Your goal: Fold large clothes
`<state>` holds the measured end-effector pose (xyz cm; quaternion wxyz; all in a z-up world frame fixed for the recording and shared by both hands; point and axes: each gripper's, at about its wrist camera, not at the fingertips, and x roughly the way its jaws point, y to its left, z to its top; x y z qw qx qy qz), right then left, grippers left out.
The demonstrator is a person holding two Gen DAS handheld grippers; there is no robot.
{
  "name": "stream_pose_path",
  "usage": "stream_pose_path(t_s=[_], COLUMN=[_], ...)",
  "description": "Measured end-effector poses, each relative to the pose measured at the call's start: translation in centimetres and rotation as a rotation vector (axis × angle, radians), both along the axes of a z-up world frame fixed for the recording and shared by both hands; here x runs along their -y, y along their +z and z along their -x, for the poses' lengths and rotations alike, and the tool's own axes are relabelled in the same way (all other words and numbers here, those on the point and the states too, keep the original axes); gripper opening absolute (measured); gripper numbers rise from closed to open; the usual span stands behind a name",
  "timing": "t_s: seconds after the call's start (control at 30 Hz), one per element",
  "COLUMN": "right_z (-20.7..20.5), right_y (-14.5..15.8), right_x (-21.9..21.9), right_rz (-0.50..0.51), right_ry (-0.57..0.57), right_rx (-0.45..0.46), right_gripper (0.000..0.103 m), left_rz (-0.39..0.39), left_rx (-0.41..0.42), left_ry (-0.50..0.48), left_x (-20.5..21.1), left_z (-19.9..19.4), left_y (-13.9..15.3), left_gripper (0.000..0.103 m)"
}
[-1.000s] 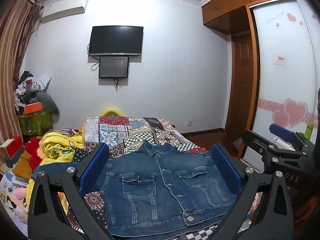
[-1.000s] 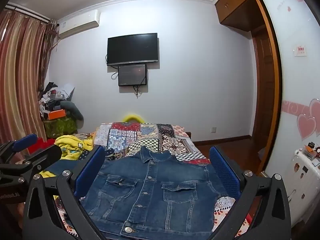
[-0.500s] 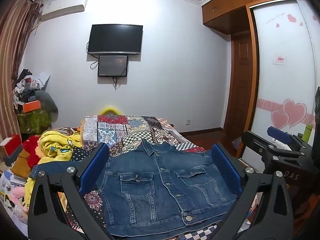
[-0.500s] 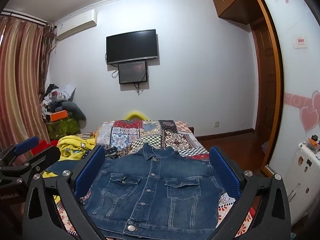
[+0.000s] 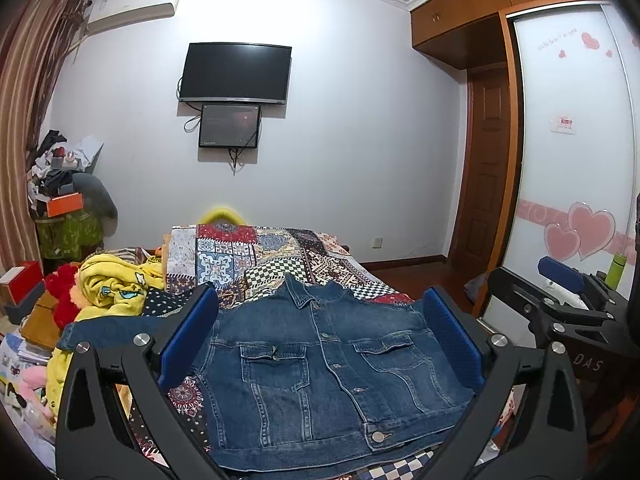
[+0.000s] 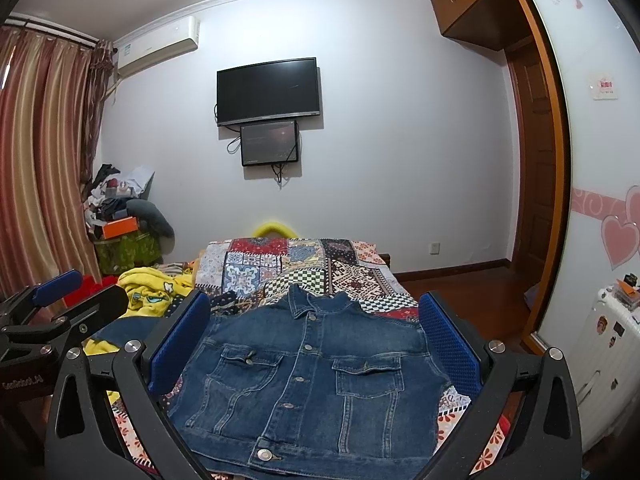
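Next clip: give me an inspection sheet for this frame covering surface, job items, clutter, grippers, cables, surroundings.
Surface: bed with patchwork cover; pattern shows beyond and beside the jacket.
Job's things: denim jacket lies front up, buttoned, collar toward the far wall; one sleeve stretches out to the left.
Clutter: yellow blanket bunched at the bed's left edge; red plush beside it; pile with orange box by the curtain.
Grippers: left gripper open, above the jacket, holding nothing; right gripper open, likewise empty.
Cables: wires dangle under the small screen below the TV.
Surroundings: air conditioner, wooden door, wardrobe panel with hearts.
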<state>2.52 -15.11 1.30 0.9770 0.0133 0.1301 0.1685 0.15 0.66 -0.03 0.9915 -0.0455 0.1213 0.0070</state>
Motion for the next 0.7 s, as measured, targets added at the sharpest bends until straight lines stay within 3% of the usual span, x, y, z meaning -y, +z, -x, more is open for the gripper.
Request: stream_pose_path(t_s=[0.7], right_z=[0.10], right_y=[0.33], right_x=[-0.25], right_rz=[0.001], right_ry=[0.002], right_rx=[0.004], right_gripper=[0.103], left_rz=[0.010], left_rx=[-0.009], left_ry=[0.000], left_x=[0.11], left_z=[-0.54], left_y=[-0.58], left_gripper=[0.103])
